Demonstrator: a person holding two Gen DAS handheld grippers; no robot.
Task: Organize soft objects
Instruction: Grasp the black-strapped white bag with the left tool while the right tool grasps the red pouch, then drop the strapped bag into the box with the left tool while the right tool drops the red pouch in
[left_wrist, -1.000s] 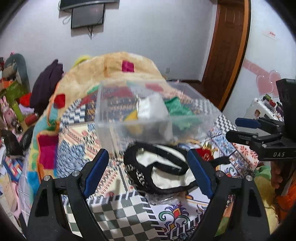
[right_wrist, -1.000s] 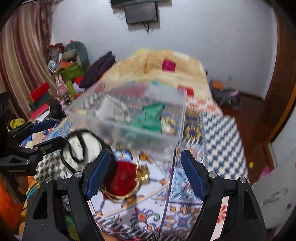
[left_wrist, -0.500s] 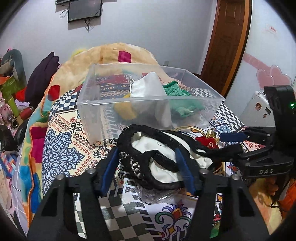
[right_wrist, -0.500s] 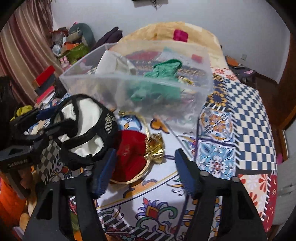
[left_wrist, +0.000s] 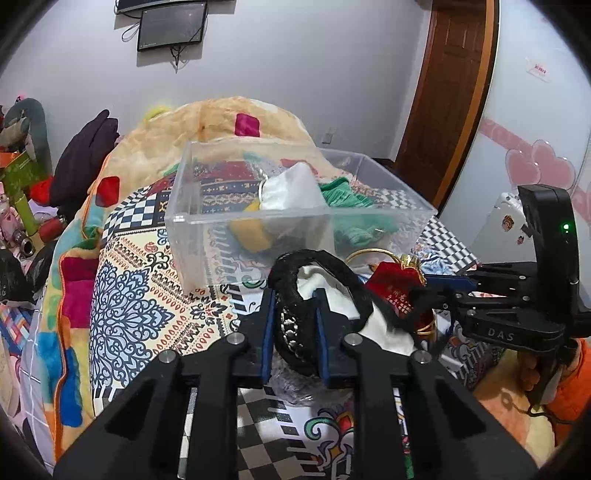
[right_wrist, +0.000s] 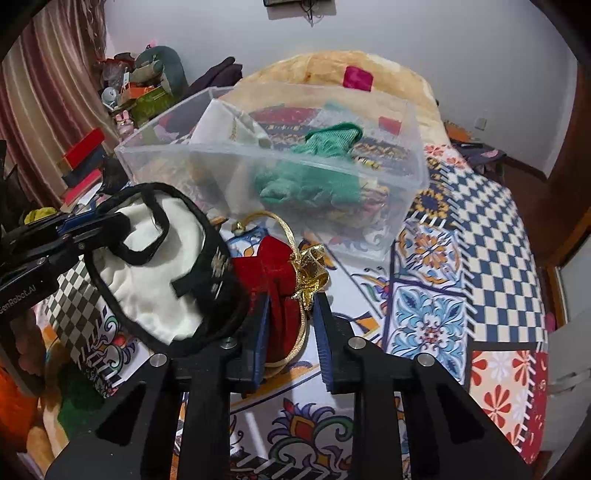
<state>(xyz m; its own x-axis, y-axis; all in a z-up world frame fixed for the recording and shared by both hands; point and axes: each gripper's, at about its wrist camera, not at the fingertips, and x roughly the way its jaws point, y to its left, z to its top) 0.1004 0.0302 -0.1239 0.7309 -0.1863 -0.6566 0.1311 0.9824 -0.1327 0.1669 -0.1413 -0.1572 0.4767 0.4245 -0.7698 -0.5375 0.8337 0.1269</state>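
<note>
A white cloth bag with black trim (left_wrist: 325, 291) lies on the patterned bed in front of a clear plastic box (left_wrist: 184, 236). My left gripper (left_wrist: 293, 325) is shut on its black edge. A red velvet pouch with gold ribbon (right_wrist: 280, 295) lies beside the bag. My right gripper (right_wrist: 291, 321) is shut on the red pouch. The bag also shows in the right wrist view (right_wrist: 155, 273), with my left gripper (right_wrist: 74, 229) on its far side. The box (right_wrist: 413, 177) holds a green cloth (right_wrist: 317, 173), a white cloth (left_wrist: 291, 192) and a yellow item (left_wrist: 247, 230).
The bed carries a patchwork cover (right_wrist: 461, 251) and a tan blanket heap (left_wrist: 207, 125) behind the box. Toys and boxes crowd the left side (right_wrist: 140, 88). A wooden door (left_wrist: 450, 92) stands at the right. A white cabinet (right_wrist: 576, 350) is by the bed's right edge.
Both grippers have moved down and forward and closed: the left one on the bag's black trim, the right one on the red pouch.
</note>
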